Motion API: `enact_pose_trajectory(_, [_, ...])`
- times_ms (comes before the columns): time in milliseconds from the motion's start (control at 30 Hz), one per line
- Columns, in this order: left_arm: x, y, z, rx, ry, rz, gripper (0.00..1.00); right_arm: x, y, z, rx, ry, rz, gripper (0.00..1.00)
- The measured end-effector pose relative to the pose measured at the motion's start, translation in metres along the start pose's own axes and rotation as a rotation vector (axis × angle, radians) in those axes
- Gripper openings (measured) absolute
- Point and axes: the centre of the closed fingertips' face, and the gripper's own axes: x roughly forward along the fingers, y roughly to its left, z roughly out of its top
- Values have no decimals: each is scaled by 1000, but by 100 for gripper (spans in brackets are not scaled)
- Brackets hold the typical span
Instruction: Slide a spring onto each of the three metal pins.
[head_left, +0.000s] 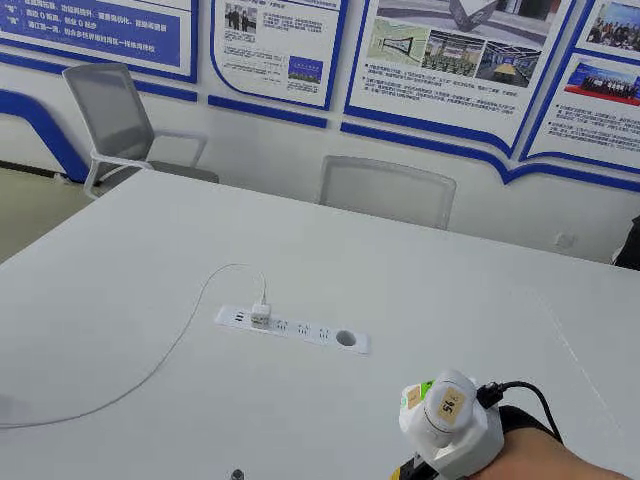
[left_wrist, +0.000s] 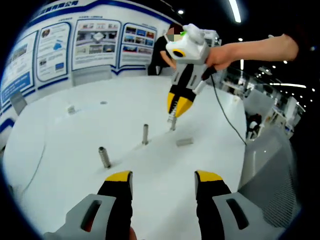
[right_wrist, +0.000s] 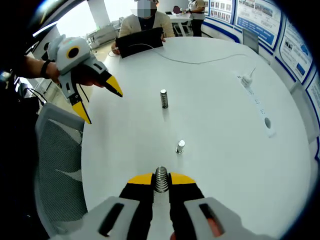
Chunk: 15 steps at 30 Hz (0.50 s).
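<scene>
The right gripper (right_wrist: 161, 182) is clenched on a spring (right_wrist: 160, 174), which stands upright between its yellow tips. In the left gripper view, those tips point down over the near pin (left_wrist: 172, 125). The jaws hide the pin's top, so I cannot tell whether the coil has caught it or only hovers above it. The middle pin (right_wrist: 180, 146) stands bare. The far pin (right_wrist: 164, 98) appears to carry a coil already, so by my reckoning this is the second of three. The left gripper (left_wrist: 164, 177) is released, with its jaws wide and nothing between them, and it is held well apart from the pins above the desk (right_wrist: 225, 165). To do this step well, the spring's bore should stay in line with the pin and the coil should stay vertical. If it tilts, the lowest turn is likely to snag on the pin's edge. The squeeze should be light, since a hard grip probably flattens the turns and narrows the opening. Lower it straight down, and release only once a few turns sit around the shaft, otherwise the spring may tip off and roll across the desk. A small grey piece (left_wrist: 184, 142) lies just beside the near pin, and I cannot tell what it is. The descent should keep clear of it.
</scene>
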Motion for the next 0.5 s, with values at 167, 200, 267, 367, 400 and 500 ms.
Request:
enact_pose_trajectory(167, [-1, 3, -4, -12, 6, 13, 54, 3, -6, 3, 1, 7, -2, 12])
enact_pose_trajectory(200, [-1, 4, -5, -15, 6, 15, 55, 3, -8, 4, 0, 9, -4, 12])
enact_pose_trajectory(267, [-2, 5, -5, -19, 7, 20, 56, 4, -10, 4, -2, 11, -7, 12])
enact_pose_trajectory(367, [-2, 7, -8, -27, 10, 27, 57, 6, -14, 7, 1, 12, -10, 12])
enact_pose_trajectory(400, [-3, 7, -8, -29, 11, 28, 58, 6, -15, 7, 1, 12, -11, 12])
enact_pose_trajectory(500, [-4, 9, -10, -35, 12, 33, 58, 8, -17, 9, 4, 13, -12, 12])
